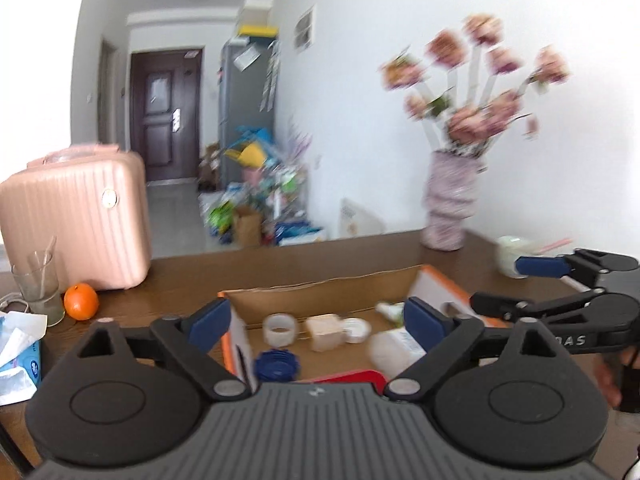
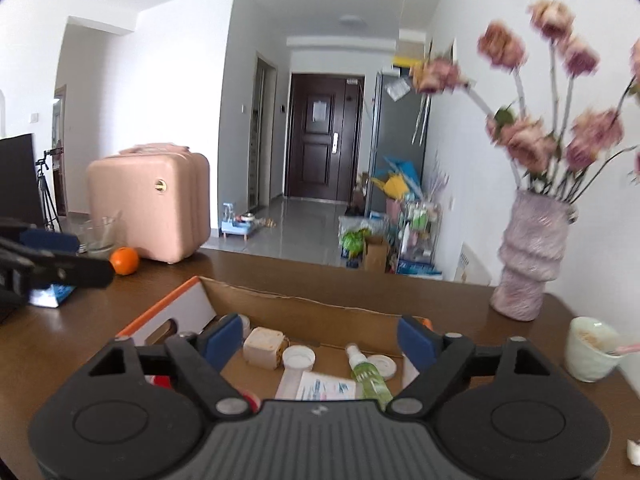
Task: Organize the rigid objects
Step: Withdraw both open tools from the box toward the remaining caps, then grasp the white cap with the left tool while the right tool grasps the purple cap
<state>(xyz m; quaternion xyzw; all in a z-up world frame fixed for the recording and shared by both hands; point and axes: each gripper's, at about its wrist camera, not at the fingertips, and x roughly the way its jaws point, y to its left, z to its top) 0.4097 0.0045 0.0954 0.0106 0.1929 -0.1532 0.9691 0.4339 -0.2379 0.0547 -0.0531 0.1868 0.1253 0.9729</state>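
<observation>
An open cardboard box (image 1: 320,294) with orange-edged flaps sits on the brown table; it also shows in the right wrist view (image 2: 304,312). Inside lie a beige cube (image 1: 325,330), white lids (image 1: 281,329), a blue cap (image 1: 276,365), a white bottle (image 1: 394,350) and a green spray bottle (image 2: 366,374). My left gripper (image 1: 320,320) is open and empty above the box's near side. My right gripper (image 2: 320,338) is open and empty above the box; it appears in the left wrist view (image 1: 520,284) at the right.
A pink suitcase (image 1: 76,224), a glass (image 1: 38,288), an orange (image 1: 81,301) and a tissue pack (image 1: 20,352) stand at the left. A pink flower vase (image 2: 528,256) and a pale green cup (image 2: 592,354) stand at the right near the wall.
</observation>
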